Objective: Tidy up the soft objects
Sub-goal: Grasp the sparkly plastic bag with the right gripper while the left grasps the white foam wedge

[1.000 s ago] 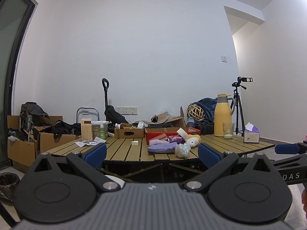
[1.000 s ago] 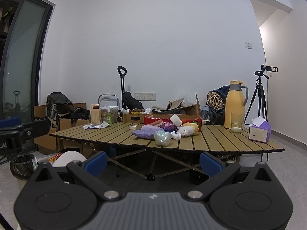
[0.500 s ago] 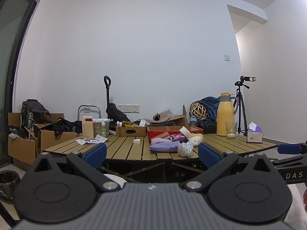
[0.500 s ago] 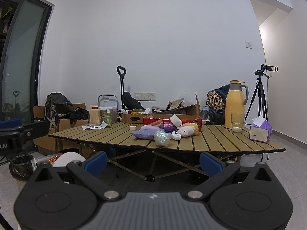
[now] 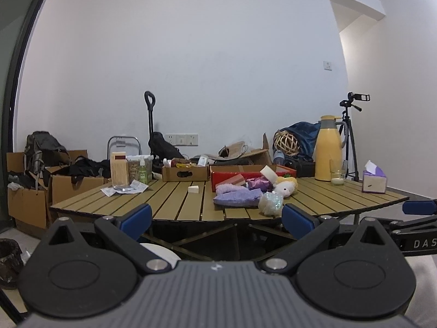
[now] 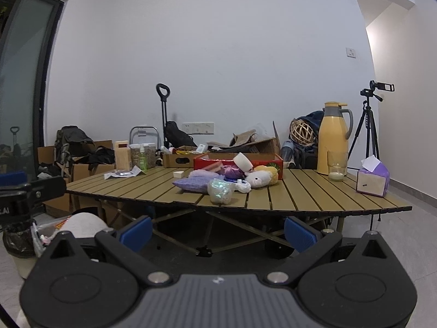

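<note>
Trouble, if it comes, will likely start at the near edge of the slatted table (image 6: 314,196). The iridescent crinkly bundle (image 6: 220,191) sits closest to that edge, at about 12 o'clock from the right gripper (image 6: 217,232), and a careless nudge on approach could push it off onto the floor. The soft things are heaped together: a lilac fuzzy cloth (image 6: 195,183), a white-and-yellow plush toy (image 6: 261,177) and a purple satin piece (image 6: 232,170), with a white sponge (image 6: 243,162) leaning above them against the red box (image 6: 269,161). Pinching one item may drag a neighbour along, since they touch or overlap. A glass (image 6: 337,166) beside the yellow thermos (image 6: 333,139) stands at 1 o'clock and could be toppled by a wide sweep.

Both tongs are released, jaws spread wide and empty, and both hang well short of the table. The left gripper (image 5: 217,220) faces the same pile at 12 o'clock.

The left view alone shows the right tool's arm at 3 o'clock and a small white wedge (image 5: 193,189) lying apart from the heap. The right view alone shows a bin (image 6: 17,239) on the floor at 9 o'clock.
</note>
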`<control>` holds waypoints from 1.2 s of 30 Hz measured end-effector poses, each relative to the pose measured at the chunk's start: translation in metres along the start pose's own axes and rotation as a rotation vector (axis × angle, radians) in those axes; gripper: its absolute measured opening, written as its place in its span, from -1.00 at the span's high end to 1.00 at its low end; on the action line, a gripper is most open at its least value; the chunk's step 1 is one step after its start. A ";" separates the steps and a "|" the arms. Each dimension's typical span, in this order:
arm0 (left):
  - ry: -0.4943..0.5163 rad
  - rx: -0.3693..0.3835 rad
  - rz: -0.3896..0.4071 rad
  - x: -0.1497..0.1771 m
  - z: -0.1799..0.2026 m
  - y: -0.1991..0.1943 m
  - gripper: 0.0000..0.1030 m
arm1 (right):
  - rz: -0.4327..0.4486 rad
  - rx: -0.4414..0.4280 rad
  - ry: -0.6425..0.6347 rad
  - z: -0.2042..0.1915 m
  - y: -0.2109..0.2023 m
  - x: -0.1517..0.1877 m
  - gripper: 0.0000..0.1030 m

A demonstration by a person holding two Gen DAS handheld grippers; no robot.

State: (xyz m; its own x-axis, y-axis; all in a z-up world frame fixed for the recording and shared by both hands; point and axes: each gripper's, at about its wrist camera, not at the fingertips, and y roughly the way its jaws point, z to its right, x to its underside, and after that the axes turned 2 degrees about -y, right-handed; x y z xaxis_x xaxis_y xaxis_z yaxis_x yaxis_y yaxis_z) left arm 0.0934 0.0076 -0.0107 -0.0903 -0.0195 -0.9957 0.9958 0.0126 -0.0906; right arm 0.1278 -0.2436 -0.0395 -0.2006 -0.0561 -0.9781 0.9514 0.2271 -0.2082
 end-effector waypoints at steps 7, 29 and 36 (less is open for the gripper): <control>0.006 0.013 -0.006 -0.013 0.000 0.090 -1.00 | 0.003 0.019 0.012 0.020 0.071 -0.013 -1.00; -0.086 0.029 -0.167 -0.025 -0.022 0.316 -1.00 | -0.181 -0.094 0.032 0.016 0.320 -0.030 -0.25; -0.092 0.019 -0.208 -0.042 -0.047 0.396 -0.82 | -0.207 -0.085 0.060 0.027 0.367 -0.035 0.28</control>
State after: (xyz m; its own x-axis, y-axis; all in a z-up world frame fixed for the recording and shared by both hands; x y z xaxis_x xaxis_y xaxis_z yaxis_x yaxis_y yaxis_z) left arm 0.4904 0.0607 -0.0060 -0.2931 -0.1104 -0.9497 0.9560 -0.0199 -0.2928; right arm 0.4905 -0.1845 -0.0812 -0.4057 -0.0531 -0.9125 0.8657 0.2978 -0.4022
